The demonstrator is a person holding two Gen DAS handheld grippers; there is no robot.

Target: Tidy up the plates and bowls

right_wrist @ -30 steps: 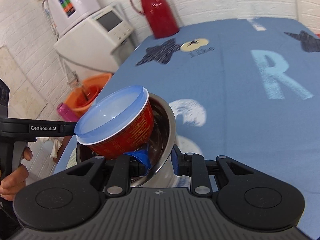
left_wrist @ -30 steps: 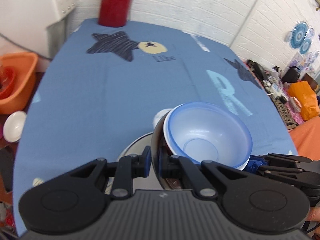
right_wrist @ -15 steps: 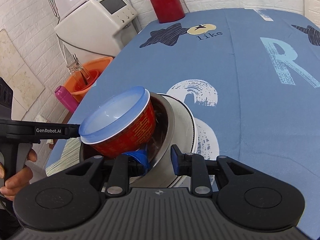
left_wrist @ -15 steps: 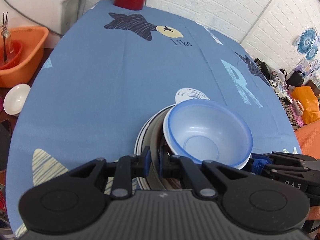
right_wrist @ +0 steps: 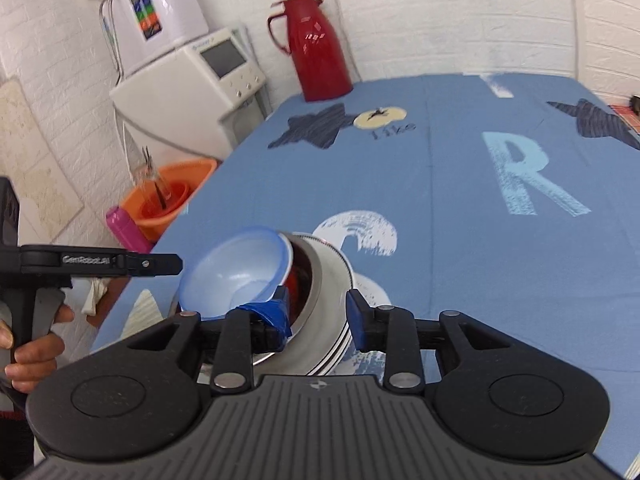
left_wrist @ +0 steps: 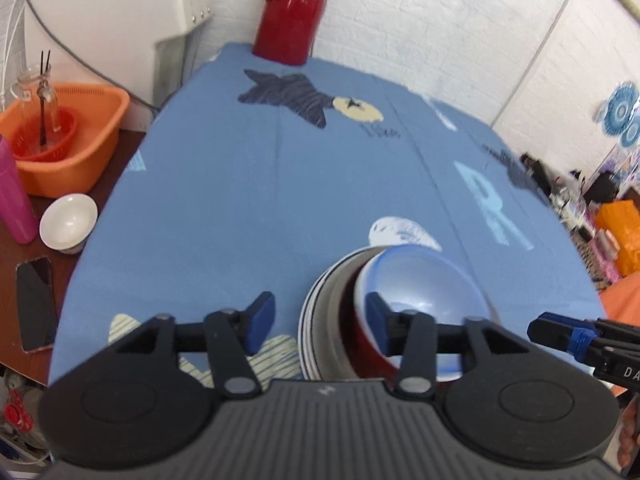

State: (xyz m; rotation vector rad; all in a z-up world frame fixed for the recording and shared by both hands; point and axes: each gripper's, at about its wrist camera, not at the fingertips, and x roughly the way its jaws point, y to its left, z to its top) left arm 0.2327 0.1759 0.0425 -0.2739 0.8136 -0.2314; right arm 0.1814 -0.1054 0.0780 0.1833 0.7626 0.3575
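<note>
Phone (left_wrist: 35,303), dark screen up, at the far left edge of the left wrist view, on a brown surface beside the tablecloth. Small white bowl (left_wrist: 68,222) just above it. Pink bottle (left_wrist: 14,196) and orange basin (left_wrist: 60,136) in the upper left, the basin holding a red colander (left_wrist: 44,136) and a glass bottle (left_wrist: 40,92). White appliance (left_wrist: 120,4) behind them, top left. Red thermos jug (left_wrist: 292,12) at top centre, standing on the far end of the blue tablecloth (left_wrist: 248,200), which is printed with stars and letters.

Left gripper (left_wrist: 318,322), lower centre: jaws wide apart, holding nothing. Its left finger is over bare cloth; its right finger shows in front of the red bowl (left_wrist: 366,350), and whether it touches cannot be told.

Stack at lower centre-right, resting on the cloth: striped-rim plates (left_wrist: 308,328) at the bottom, a steel bowl (left_wrist: 332,320) on them, the red bowl with a blue-white interior tilted inside it.

Right gripper (right_wrist: 318,316), in the right wrist view at lower centre: jaws apart, clamping nothing. Its left finger lies just at the near rim of the red bowl (right_wrist: 240,272); its right finger stands outside the plates (right_wrist: 340,320). The same gripper's blue tips show at the right edge of the left view.

Person's hand (right_wrist: 32,348) at the lower left of the right view, on the left gripper's handle.
</note>
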